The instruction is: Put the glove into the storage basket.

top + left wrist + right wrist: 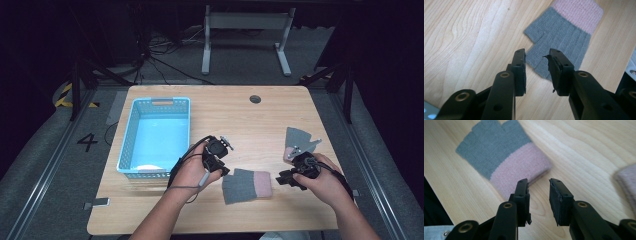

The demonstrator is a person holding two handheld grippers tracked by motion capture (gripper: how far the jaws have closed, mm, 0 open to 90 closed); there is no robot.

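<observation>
To the right of the blue basket, a grey and pink knitted glove is laid flat on the table. It is judged light, soft and limp, best pinched at the thick pink cuff. The left gripper and the right gripper are held open just above it, nothing between the jaws. A second glove is seen farther right of the basket.

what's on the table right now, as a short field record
surface: light wooden table
near glove: grey knitted fingerless glove with pink cuff, flat between the grippers
far glove: second grey and pink glove, beyond the right gripper
container: light blue perforated plastic basket, at the left
left gripper: jaws apart, nothing held
right gripper: jaws apart, nothing held
</observation>
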